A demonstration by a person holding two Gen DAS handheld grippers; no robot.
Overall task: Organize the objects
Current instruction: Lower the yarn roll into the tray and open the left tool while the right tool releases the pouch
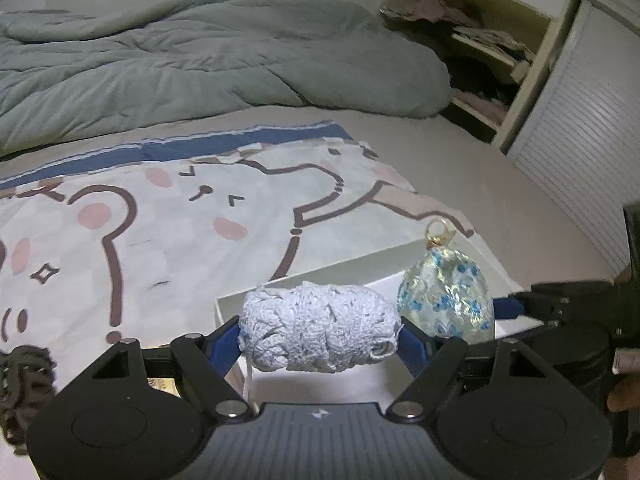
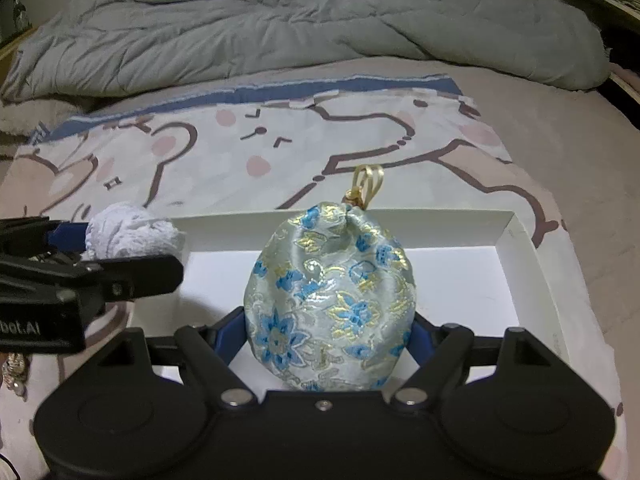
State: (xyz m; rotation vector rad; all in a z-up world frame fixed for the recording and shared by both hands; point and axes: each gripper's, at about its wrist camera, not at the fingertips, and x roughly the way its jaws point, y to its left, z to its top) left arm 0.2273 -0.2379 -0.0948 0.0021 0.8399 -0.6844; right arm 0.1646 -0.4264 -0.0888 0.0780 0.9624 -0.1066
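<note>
My left gripper (image 1: 320, 334) is shut on a pale blue crocheted bundle (image 1: 318, 328), its blue pads pressing both ends. A loose thread hangs from the bundle. It hovers over the left edge of a white open box (image 1: 236, 312) lying on the bed. My right gripper (image 2: 330, 330) is shut on a round brocade pouch (image 2: 330, 296), light blue with blue and gold flowers and a gold cord loop on top. The pouch hangs over the box (image 2: 516, 236) interior. In the right wrist view the left gripper (image 2: 132, 240) with the crocheted bundle (image 2: 128, 236) is at the left; the right gripper's pouch (image 1: 446, 300) shows right of the bundle.
The box rests on a cartoon-bear blanket (image 1: 160, 232) spread on the bed. A rumpled grey-green duvet (image 1: 180, 60) lies behind. A dark knitted item (image 1: 24, 384) sits at the lower left. An open shelf unit (image 1: 492, 48) with clutter and a slatted door stand at the right.
</note>
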